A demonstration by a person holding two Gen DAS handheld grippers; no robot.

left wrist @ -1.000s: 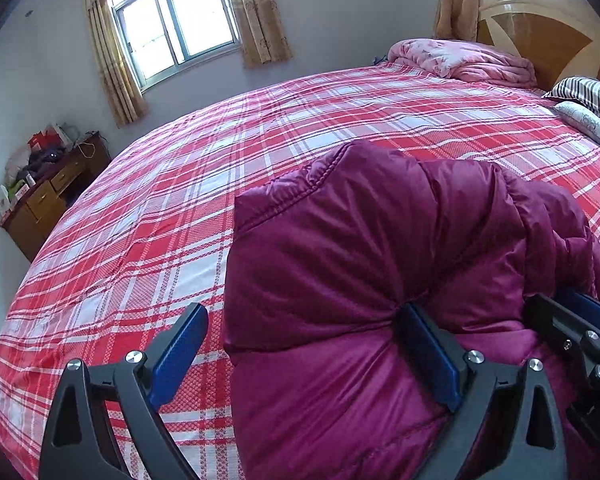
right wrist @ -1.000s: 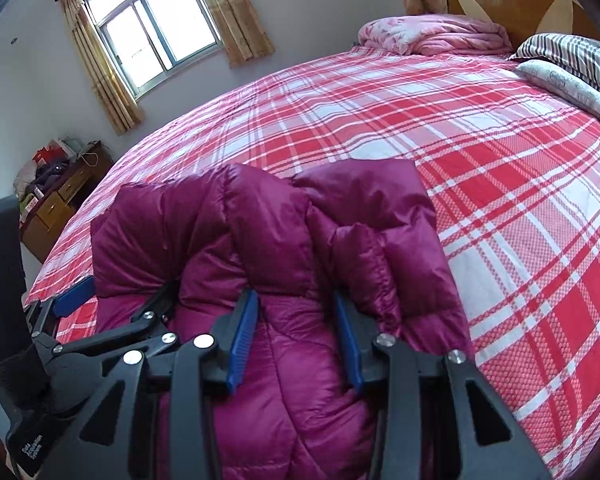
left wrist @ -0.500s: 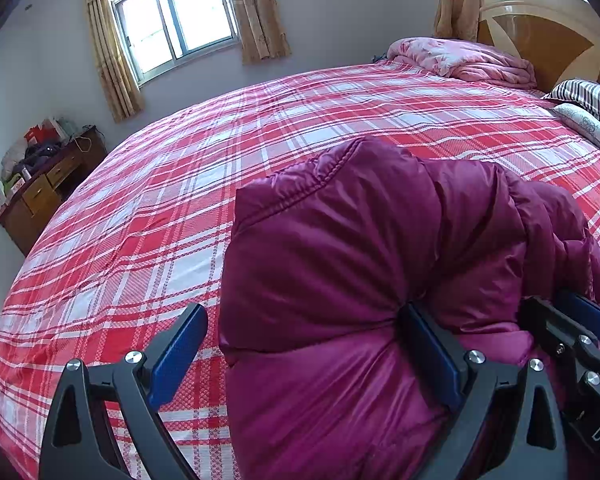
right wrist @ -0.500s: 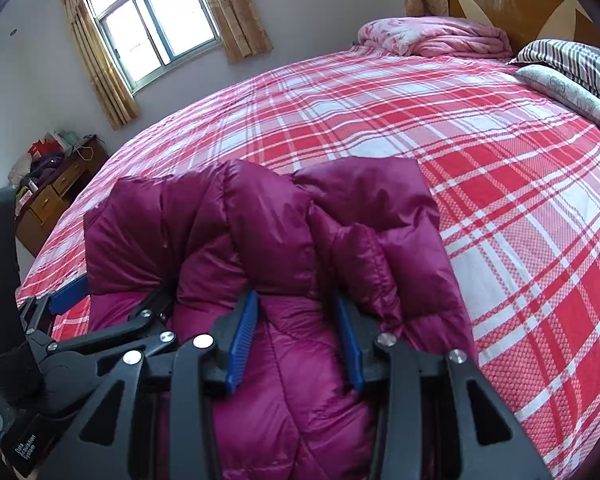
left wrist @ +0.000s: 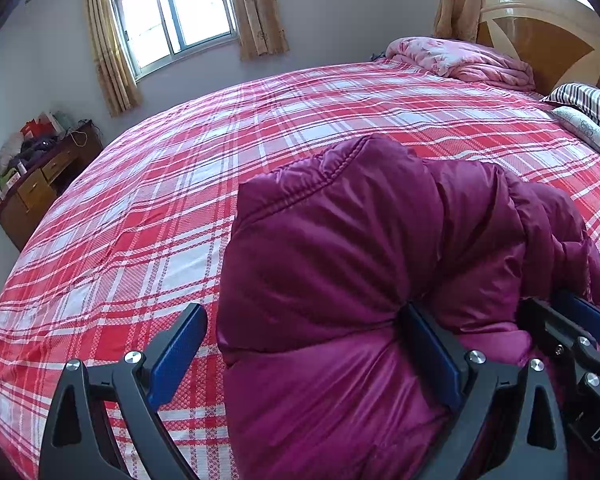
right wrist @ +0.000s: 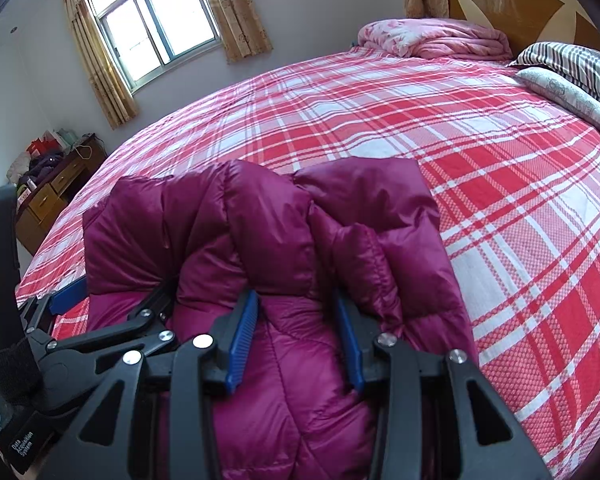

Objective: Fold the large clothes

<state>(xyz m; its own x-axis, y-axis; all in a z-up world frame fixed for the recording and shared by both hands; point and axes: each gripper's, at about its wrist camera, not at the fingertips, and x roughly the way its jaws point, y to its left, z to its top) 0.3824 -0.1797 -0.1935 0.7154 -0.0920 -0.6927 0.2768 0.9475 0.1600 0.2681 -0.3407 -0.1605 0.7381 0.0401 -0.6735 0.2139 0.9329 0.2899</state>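
Observation:
A padded magenta jacket lies bunched on the red plaid bed. My left gripper stands wide open over its left edge, with the right pad pressed into a fold and the left pad over the bedspread. In the right wrist view the jacket lies folded over itself. My right gripper is partly closed with a puffy fold between its blue pads. The left gripper shows at the left of that view. The right gripper's fingers show at the right edge of the left wrist view.
A pink quilt and striped pillows lie by the wooden headboard. A cluttered wooden dresser stands at the left wall under a curtained window.
Both grippers have lifted and tilted slightly, so the bed and the jacket sit a little lower in the views. Jaw openings are unchanged.

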